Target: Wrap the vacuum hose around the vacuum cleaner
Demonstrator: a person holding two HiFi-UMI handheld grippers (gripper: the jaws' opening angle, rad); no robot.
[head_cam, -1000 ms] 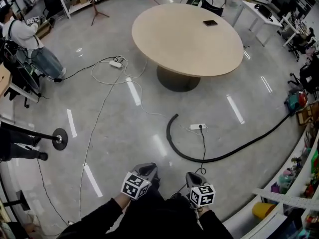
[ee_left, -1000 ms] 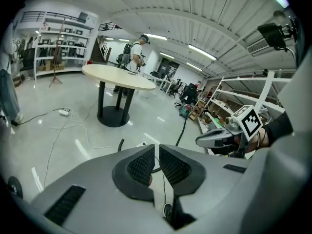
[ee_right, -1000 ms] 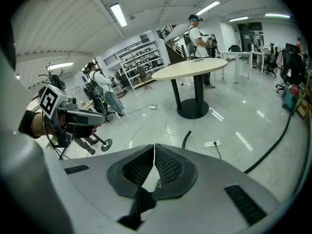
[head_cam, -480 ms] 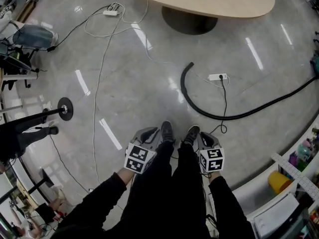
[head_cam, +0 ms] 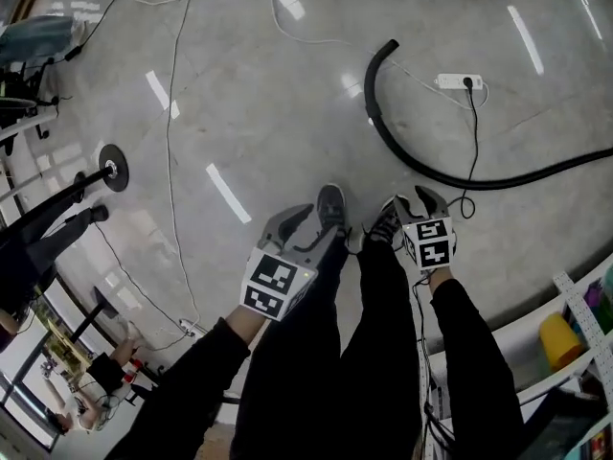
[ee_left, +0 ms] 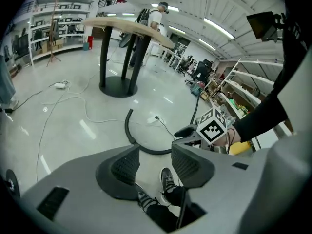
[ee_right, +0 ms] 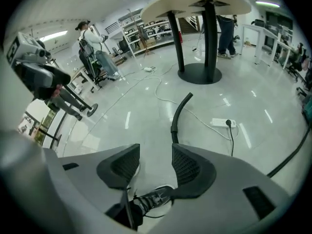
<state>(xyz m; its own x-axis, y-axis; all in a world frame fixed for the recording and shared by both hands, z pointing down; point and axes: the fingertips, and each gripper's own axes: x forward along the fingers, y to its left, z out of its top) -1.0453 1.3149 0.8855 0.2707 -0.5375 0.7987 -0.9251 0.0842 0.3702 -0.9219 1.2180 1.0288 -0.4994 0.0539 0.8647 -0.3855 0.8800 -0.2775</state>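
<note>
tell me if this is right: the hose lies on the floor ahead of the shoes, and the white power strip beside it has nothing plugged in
One thing is wrong: the power strip has a black plug in it, as the head view shows. The rest holds: the hose lies on the floor ahead of the shoes, with the strip beside it.

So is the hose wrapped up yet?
Not yet. Done: nothing; the hose lies loose on the floor. In hand: nothing; the left gripper and right gripper are empty, their jaws have just been opening. Left: pick up the hose and wind it round the vacuum cleaner, which I cannot pick out here.
</note>
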